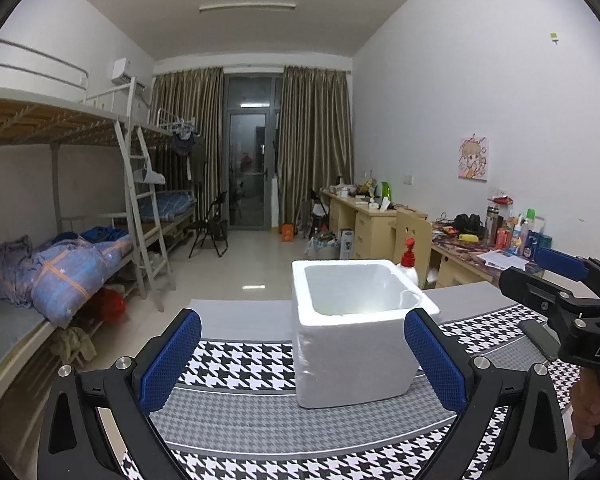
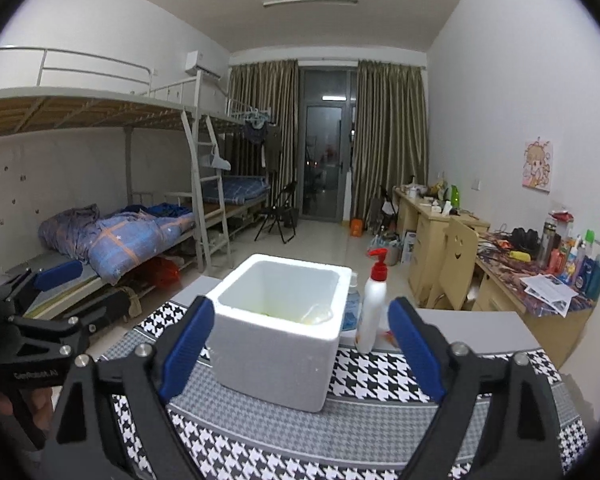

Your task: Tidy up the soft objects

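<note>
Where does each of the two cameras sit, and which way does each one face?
Left wrist view: sits on the left gripper, facing down the room over the white foam box; its open blue fingers show, plus the right gripper at the right edge.
Right wrist view: sits on the right gripper, facing the same way; open fingers show, the left gripper at the left edge.
Shared: foam box, houndstooth mat, pump bottle, bunk beds.
</note>
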`<action>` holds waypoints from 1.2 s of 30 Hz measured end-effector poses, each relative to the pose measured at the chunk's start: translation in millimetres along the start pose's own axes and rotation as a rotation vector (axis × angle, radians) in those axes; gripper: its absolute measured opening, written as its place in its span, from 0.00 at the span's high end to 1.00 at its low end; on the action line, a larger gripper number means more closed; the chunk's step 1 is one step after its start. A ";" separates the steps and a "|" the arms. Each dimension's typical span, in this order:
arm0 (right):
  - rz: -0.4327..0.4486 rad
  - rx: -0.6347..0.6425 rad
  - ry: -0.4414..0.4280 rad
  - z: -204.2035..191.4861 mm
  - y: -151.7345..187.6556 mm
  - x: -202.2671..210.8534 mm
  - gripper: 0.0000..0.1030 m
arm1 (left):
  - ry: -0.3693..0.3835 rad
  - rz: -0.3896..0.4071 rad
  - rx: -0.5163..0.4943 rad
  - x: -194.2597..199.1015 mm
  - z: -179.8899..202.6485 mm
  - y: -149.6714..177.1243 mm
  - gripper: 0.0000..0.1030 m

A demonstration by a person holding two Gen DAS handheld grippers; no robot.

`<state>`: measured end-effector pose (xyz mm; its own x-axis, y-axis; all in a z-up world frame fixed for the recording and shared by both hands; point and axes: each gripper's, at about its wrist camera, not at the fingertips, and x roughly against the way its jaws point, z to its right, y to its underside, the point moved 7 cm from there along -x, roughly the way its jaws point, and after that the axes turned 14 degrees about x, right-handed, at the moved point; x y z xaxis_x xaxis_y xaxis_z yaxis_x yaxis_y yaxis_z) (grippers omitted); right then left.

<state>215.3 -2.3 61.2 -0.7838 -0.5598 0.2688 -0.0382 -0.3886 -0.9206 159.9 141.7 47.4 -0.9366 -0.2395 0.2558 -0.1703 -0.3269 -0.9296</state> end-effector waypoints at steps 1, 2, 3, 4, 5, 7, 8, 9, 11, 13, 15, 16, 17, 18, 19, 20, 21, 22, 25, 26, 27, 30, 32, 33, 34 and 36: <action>0.008 0.000 0.004 1.3 1.0 3.2 0.09 | 0.001 0.005 -0.004 2.5 1.5 1.0 0.01; 0.027 0.004 0.015 0.9 2.7 9.7 0.03 | 0.006 0.008 -0.009 6.2 3.3 2.7 0.01; 0.052 0.006 0.030 0.6 3.5 16.0 0.00 | 0.010 0.010 -0.011 8.7 3.7 3.5 0.01; 0.066 0.006 0.041 0.4 4.6 21.1 0.00 | 0.013 0.013 -0.014 12.4 5.5 5.6 0.01; 0.080 0.004 0.048 -0.1 6.1 26.1 0.00 | 0.014 0.019 -0.017 15.8 6.4 7.1 0.01; 0.084 0.000 0.050 -0.7 9.1 31.3 0.00 | 0.013 0.031 -0.020 22.4 7.6 11.6 0.01; 0.086 -0.004 0.049 -1.3 11.3 33.2 0.00 | 0.016 0.034 -0.021 25.5 8.7 14.3 0.01; 0.086 -0.001 0.048 -2.7 13.6 34.3 0.00 | 0.020 0.037 -0.023 28.2 9.8 16.5 0.01; 0.086 0.016 0.052 -4.9 17.1 35.9 0.00 | 0.022 0.038 -0.023 31.7 10.8 21.0 0.01; 0.088 0.032 0.063 -8.2 21.0 39.1 0.00 | 0.032 0.042 -0.022 34.5 12.2 23.2 0.01; 0.092 0.031 0.064 -11.2 26.3 44.5 0.00 | 0.032 0.056 -0.021 38.9 12.3 26.2 0.01; 0.091 0.028 0.065 -11.9 28.8 46.4 0.00 | 0.031 0.064 -0.022 41.9 12.5 28.9 0.01; 0.090 0.027 0.062 -12.8 32.2 48.5 0.00 | 0.032 0.067 -0.022 44.3 13.1 32.6 0.01; 0.089 0.026 0.059 -13.5 35.7 50.3 0.00 | 0.033 0.067 -0.021 45.6 13.3 35.1 0.01; 0.088 0.024 0.062 -14.5 38.8 52.4 0.00 | 0.040 0.071 -0.021 47.6 14.0 38.1 0.01; 0.086 0.023 0.067 -14.9 41.9 54.8 0.00 | 0.042 0.073 -0.022 49.0 14.7 40.4 0.01; 0.085 0.026 0.070 -16.1 44.9 56.7 0.00 | 0.040 0.075 -0.023 50.2 15.1 43.3 0.01; 0.085 0.033 0.072 -17.8 48.4 57.8 0.00 | 0.043 0.077 -0.022 51.9 15.6 46.0 0.01; 0.083 0.032 0.084 -21.0 58.5 60.7 0.00 | 0.042 0.084 -0.013 53.7 17.1 54.8 0.01; 0.078 0.032 0.087 -21.2 62.3 59.5 0.00 | 0.038 0.087 -0.011 54.3 16.6 57.3 0.01; 0.073 0.030 0.088 -21.1 65.1 59.1 0.00 | 0.032 0.090 -0.010 54.6 16.4 60.5 0.01; 0.068 0.014 0.089 -21.0 72.7 58.8 0.00 | 0.027 0.085 -0.008 52.2 16.6 72.0 0.01; 0.068 0.006 0.087 -20.8 77.7 59.2 0.00 | 0.022 0.084 -0.008 52.0 16.7 76.2 0.01; 0.065 0.002 0.089 -20.8 80.2 59.6 0.00 | 0.023 0.086 -0.011 51.9 17.3 79.1 0.01; 0.065 -0.005 0.090 -20.1 83.2 59.7 0.00 | 0.022 0.088 -0.019 52.4 17.9 81.0 0.01; 0.061 -0.008 0.093 -19.5 87.4 59.7 0.00 | 0.024 0.091 -0.029 53.8 18.8 83.4 0.01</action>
<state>153.0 -55.4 -8.7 -0.8390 -0.5117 0.1850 0.0069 -0.3499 -0.9367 101.0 84.4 -11.5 -0.9555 -0.2453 0.1637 -0.0924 -0.2778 -0.9562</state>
